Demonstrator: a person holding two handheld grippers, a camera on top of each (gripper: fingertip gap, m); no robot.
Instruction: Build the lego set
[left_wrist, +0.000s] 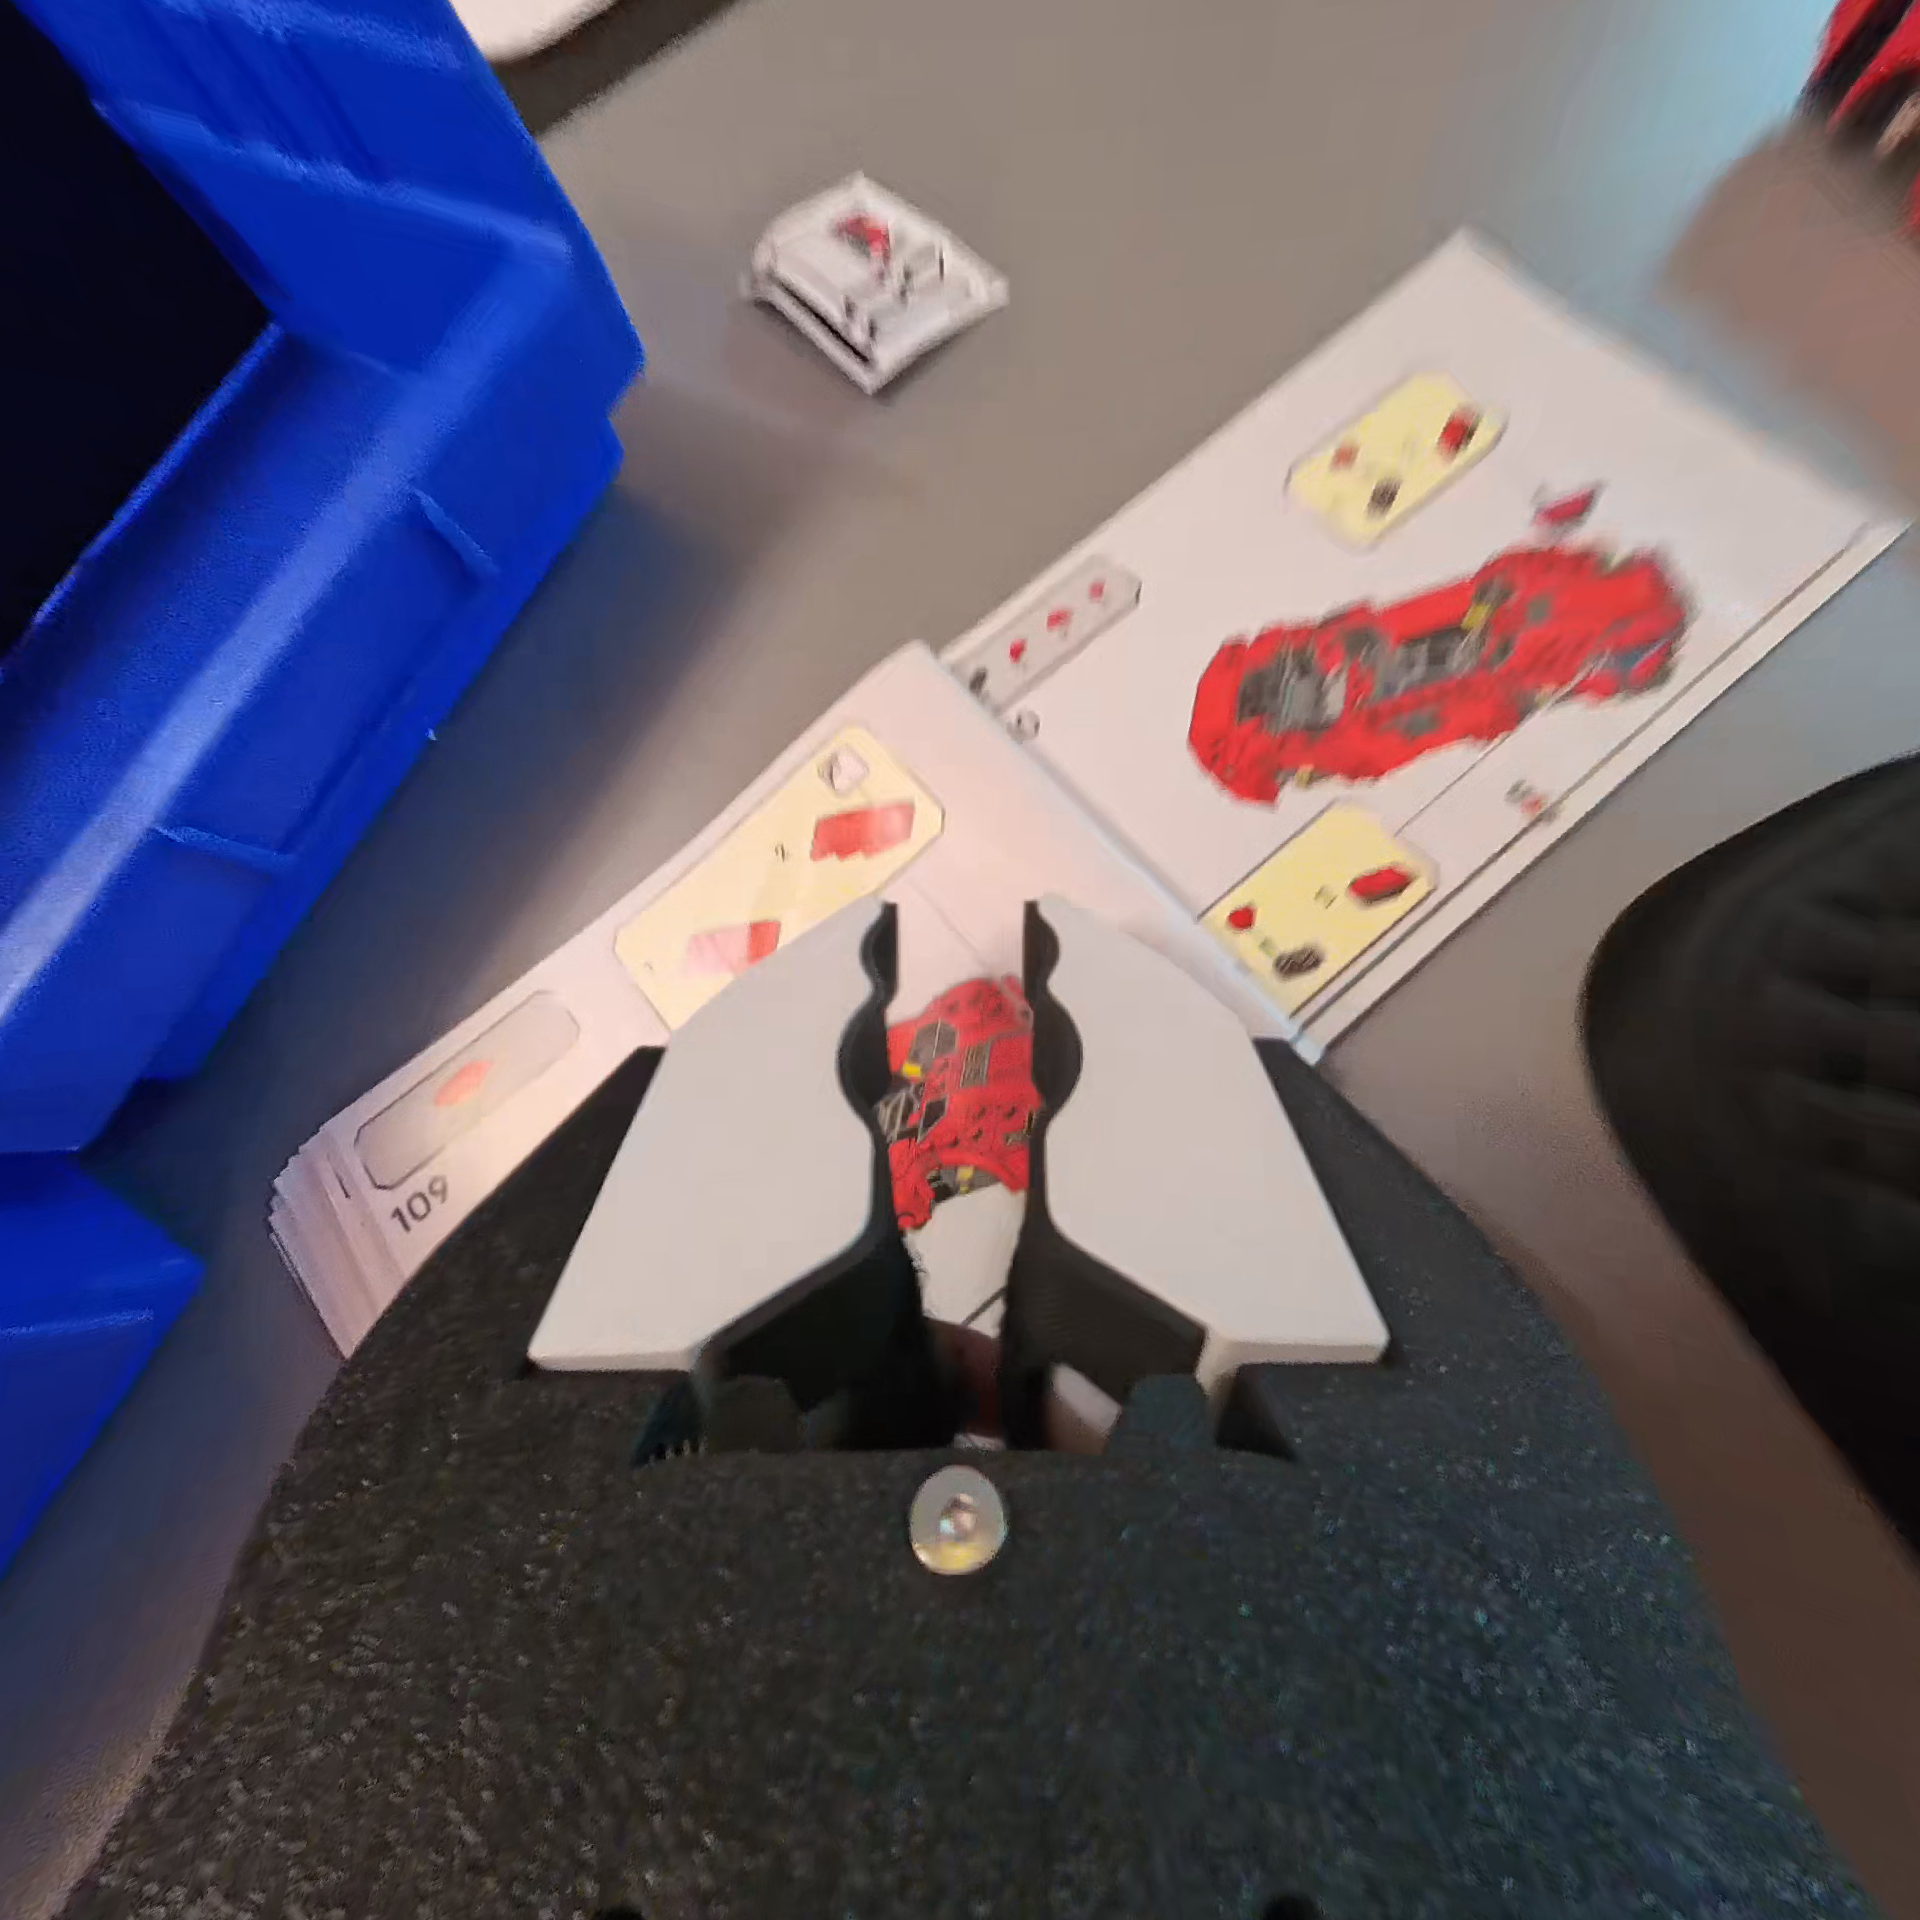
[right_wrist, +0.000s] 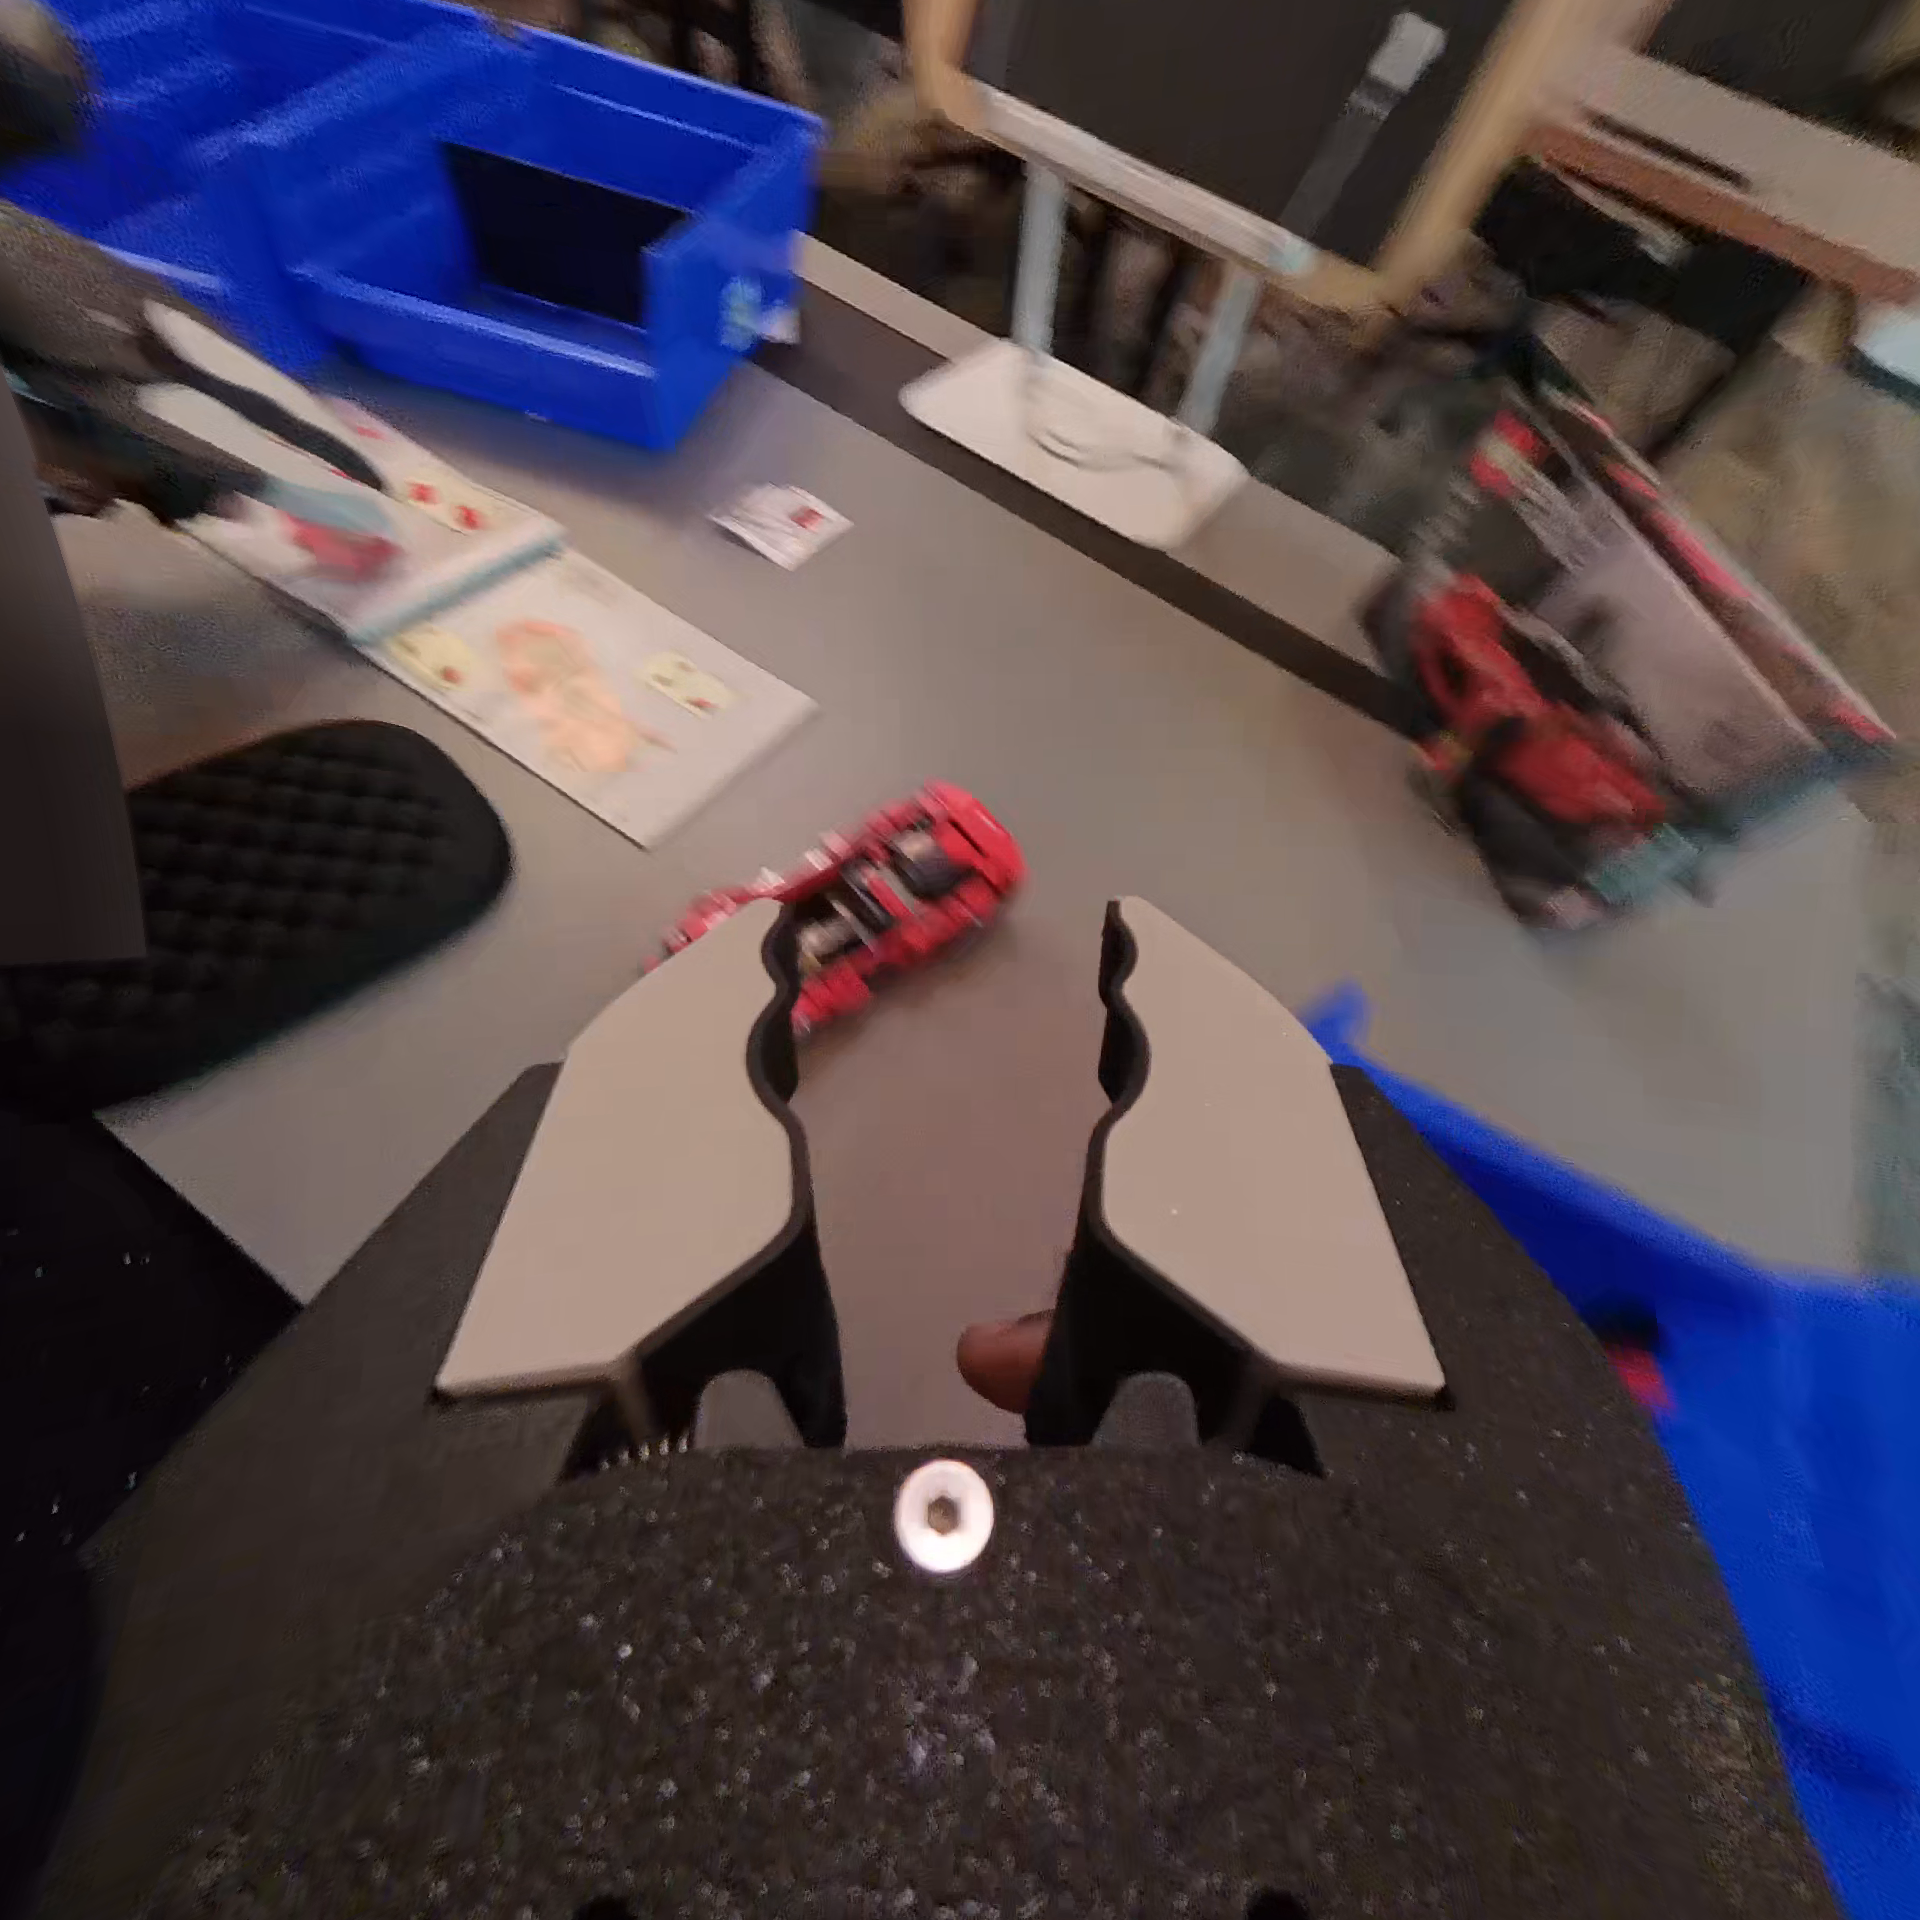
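A partly built red Lego car (right_wrist: 894, 883) lies on the grey table (right_wrist: 1143, 727). My right gripper (right_wrist: 940, 914) is open and empty just above the table, with the car just beyond its left fingertip. The open instruction booklet (left_wrist: 1351, 623) lies flat with pictures of the red car; it also shows in the right wrist view (right_wrist: 582, 665). My left gripper (left_wrist: 961, 914) hovers over the booklet's near page. Its jaws stand a narrow gap apart with nothing between them. Both views are blurred by motion.
A blue bin (left_wrist: 312, 520) stands left of the booklet and also shows in the right wrist view (right_wrist: 499, 239). A small folded leaflet (left_wrist: 873, 281) lies beyond the booklet. A black quilted pad (right_wrist: 291, 862), the set's box (right_wrist: 1621, 665), a white stand base (right_wrist: 1081, 447) and another blue bin (right_wrist: 1662, 1351) surround the car. There is about 45 cm between the tips of the two grippers. The partly built red Lego car (right_wrist: 894, 883) is about 20 cm from my right fingertips and 30 cm from my left.
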